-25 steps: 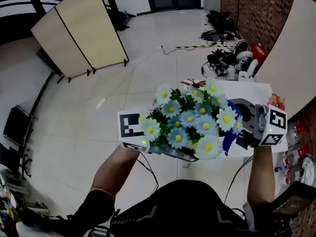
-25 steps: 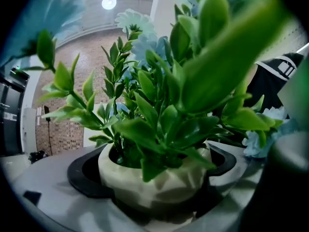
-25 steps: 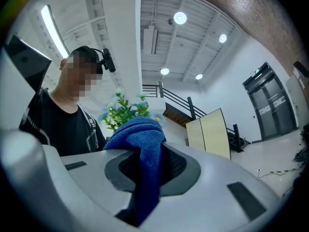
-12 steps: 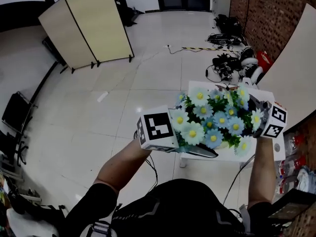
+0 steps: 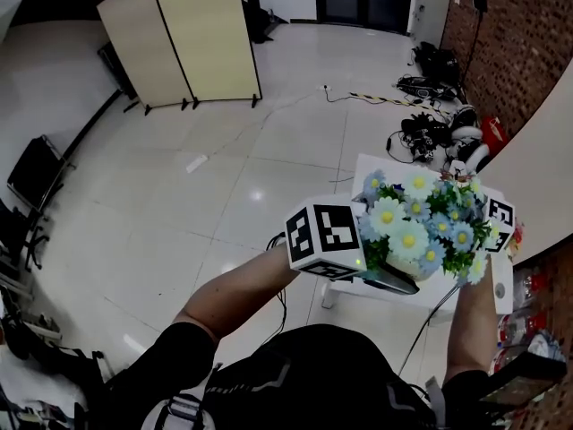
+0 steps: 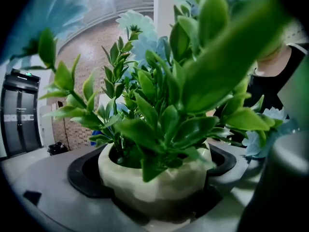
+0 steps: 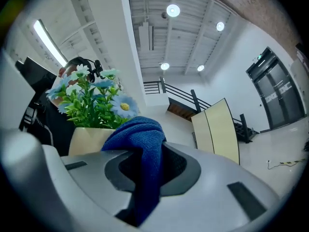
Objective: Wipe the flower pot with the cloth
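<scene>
A cream flower pot [image 6: 154,187] full of green leaves and pale blue daisies [image 5: 421,222] is lifted off the table. My left gripper [image 6: 154,180] is shut on the pot's sides. Its marker cube [image 5: 327,238] shows left of the flowers in the head view. My right gripper [image 7: 149,173] is shut on a blue cloth [image 7: 140,149], which bunches up between the jaws. The pot [image 7: 89,139] sits just behind the cloth; whether they touch is unclear. In the head view the flowers hide the cloth, and only the right marker cube [image 5: 500,222] shows.
A white table [image 5: 372,173] stands below the pot. Cables and gear [image 5: 439,106] lie on the tiled floor beyond it. A folding screen [image 5: 192,34] stands at the far left, and a brick wall [image 5: 528,34] runs along the right.
The pot and both grippers have shifted right in the head view. The right gripper has closed in on the flowers, and the blue cloth is now hidden behind them.
</scene>
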Available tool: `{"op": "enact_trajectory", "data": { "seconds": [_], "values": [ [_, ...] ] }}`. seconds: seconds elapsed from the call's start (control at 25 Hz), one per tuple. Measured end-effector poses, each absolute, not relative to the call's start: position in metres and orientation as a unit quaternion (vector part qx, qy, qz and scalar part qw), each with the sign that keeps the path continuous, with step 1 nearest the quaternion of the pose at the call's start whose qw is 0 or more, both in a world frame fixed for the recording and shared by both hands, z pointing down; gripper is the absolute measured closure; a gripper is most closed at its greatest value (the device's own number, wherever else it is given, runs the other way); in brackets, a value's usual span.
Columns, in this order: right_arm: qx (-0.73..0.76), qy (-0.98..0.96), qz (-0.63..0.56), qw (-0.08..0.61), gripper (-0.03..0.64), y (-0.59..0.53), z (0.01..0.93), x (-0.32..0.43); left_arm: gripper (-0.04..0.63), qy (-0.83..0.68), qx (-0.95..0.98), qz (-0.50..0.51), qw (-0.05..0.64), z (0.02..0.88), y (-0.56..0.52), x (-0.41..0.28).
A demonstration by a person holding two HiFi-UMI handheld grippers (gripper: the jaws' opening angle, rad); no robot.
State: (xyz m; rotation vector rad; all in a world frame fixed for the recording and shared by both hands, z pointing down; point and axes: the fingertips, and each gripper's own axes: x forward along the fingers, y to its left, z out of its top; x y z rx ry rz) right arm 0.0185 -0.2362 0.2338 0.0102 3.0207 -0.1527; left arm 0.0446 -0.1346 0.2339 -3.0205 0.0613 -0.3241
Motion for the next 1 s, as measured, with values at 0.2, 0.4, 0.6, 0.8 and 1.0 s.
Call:
{"op": "enact_trajectory", "data": {
  "seconds": [0.2,0.4,0.6,0.8,1.0],
  "values": [
    [-0.001,0.996,-0.040,0.079,0.568,-0.221,0.227,0.039,0.026,0.014,-0.992,-0.111,0.051,0.240,-0.139,0.046],
    [-0.076,0.995,-0.016,0.069,0.568,-0.210,0.227,0.065,0.026,0.029,-0.991,-0.121,0.051,0.253,-0.150,0.047],
    [-0.112,0.993,0.019,0.040,0.568,-0.189,0.238,0.075,0.026,0.065,-0.989,-0.129,0.035,0.274,-0.171,0.044],
    [-0.138,0.988,0.022,0.058,0.568,-0.186,0.234,0.083,0.026,0.095,-0.989,-0.108,0.021,0.269,-0.192,0.038],
    [-0.226,0.972,0.009,0.066,0.568,-0.195,0.232,0.092,0.026,0.166,-0.980,-0.109,0.030,0.264,-0.223,0.036]
  ]
}}
